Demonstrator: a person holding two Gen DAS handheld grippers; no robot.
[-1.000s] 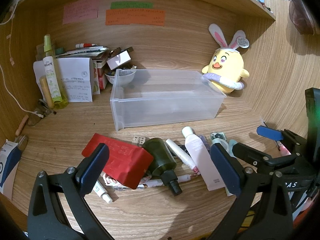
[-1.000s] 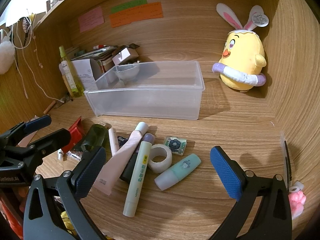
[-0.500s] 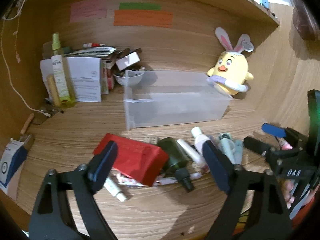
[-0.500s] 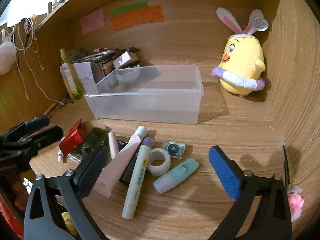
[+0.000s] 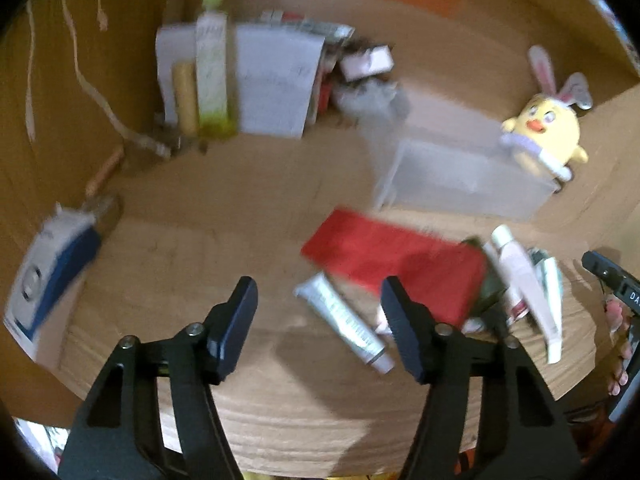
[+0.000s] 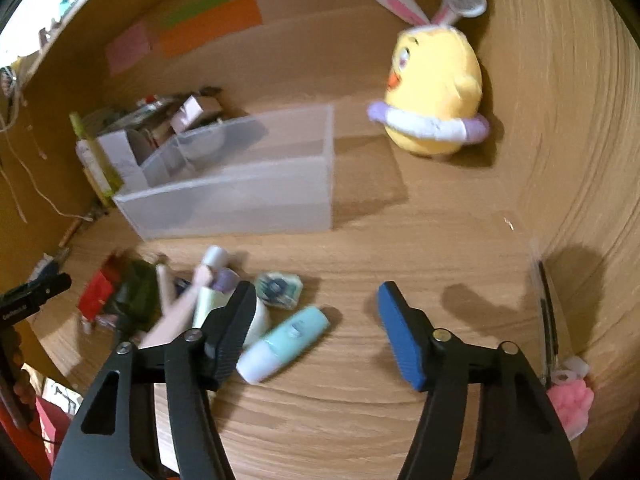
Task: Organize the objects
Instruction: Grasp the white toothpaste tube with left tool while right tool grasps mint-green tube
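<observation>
- The left gripper [image 5: 318, 324] is closing its jaws, still partly apart and gripping nothing; a white tube [image 5: 345, 324] is lying on the wooden desk [image 5: 192, 240] between them, beside a red box [image 5: 392, 260].
- The right gripper [image 6: 316, 336] is also closing on nothing; a mint-green bottle [image 6: 286, 344] is lying between its fingers, near the left one.
- The clear plastic bin [image 6: 240, 196] is sitting behind the clutter, near the yellow plush chick [image 6: 436, 92].

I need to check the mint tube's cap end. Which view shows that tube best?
The right wrist view: the mint tube lies whole and fairly sharp just ahead of the fingers, white cap nearest. The left wrist view is blurred, and I cannot pick it out there.
</observation>
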